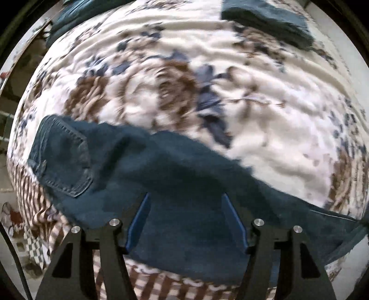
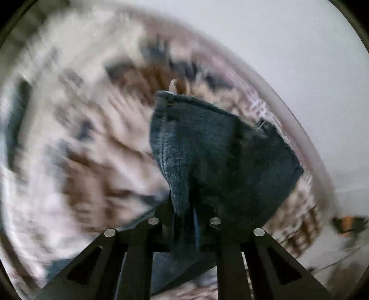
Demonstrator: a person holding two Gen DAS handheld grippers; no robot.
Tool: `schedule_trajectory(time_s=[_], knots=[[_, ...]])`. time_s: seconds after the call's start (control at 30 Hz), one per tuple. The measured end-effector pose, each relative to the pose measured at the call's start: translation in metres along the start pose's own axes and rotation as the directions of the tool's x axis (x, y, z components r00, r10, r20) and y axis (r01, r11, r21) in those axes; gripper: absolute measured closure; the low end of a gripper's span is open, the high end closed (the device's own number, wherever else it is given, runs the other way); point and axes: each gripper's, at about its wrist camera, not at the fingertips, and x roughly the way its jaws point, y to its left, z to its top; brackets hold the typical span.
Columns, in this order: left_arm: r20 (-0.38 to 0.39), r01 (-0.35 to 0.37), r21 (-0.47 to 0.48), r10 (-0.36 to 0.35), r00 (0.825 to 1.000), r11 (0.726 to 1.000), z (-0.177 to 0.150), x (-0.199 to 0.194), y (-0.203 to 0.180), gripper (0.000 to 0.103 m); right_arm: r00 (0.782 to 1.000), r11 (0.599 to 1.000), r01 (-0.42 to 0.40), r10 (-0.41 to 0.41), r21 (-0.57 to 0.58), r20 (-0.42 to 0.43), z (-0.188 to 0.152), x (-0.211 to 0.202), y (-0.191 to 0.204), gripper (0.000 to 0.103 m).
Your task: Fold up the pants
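1. Below, the left gripper (image 1: 186,221) points down over a pair of dark blue jeans (image 1: 161,180); its jaws stand apart, the blue-edged fingers (image 1: 140,221) spread with denim showing between them and nothing pinched.
2. The jeans lie across the near part of a bed covered by a floral bedspread (image 1: 161,69), white with brown and blue flowers.
3. A stitched back pocket (image 1: 62,159) shows at the left end of the jeans, and the cloth runs from there toward the lower right edge of the left wrist view.
4. Near the top right of that view, a folded dark garment (image 1: 267,20) rests on the bedspread, well apart from the jeans.
5. Another dark heap of cloth (image 1: 69,16) sits at the top left, partly cut off by the lens edge.
6. In the right wrist view, the right gripper (image 2: 196,221) is clenched on a bunch of the jeans (image 2: 219,150), which hangs beyond the jaws above the blurred bedspread (image 2: 80,138).
7. A hem or waistband edge with orange stitching (image 2: 170,99) marks the far end of that hanging part; which of the two it is cannot be told.
8. Beyond the bed's edge, a pale wall (image 2: 299,57) fills the upper right.
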Motion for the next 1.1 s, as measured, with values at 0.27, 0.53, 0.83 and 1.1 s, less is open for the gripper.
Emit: schedule_trajectory(time_s=[0.27,0.53,0.83,1.1], knots=[[-0.041,0.015,-0.002,-0.015,0.999,1.000,-0.019,0.016,-0.008,0.041,0.945,0.929,-0.317,0.291,0.191,0.150,-0.034,-0.025,-0.119,0.081],[-0.089,0.006,0.028,-0.004,0.996,1.000,-0.029,0.027,-0.010,0.041,0.967,0.862,-0.253,0.243,0.439,0.079,-0.067,0.004,-0.178,0.038],[-0.112,0.005,0.010,-0.004,0.994,1.000,-0.039,0.038,-0.010,0.041,0.986,0.907,-0.168,0.157,0.386,0.060,-0.039,0.033,-0.140,0.097],[-0.098,0.008,-0.017,-0.010,0.995,1.000,-0.044,0.038,0.004,0.041,0.938,0.958,-0.276,0.249,0.081,0.242,-0.028,-0.025,-0.100,0.097]])
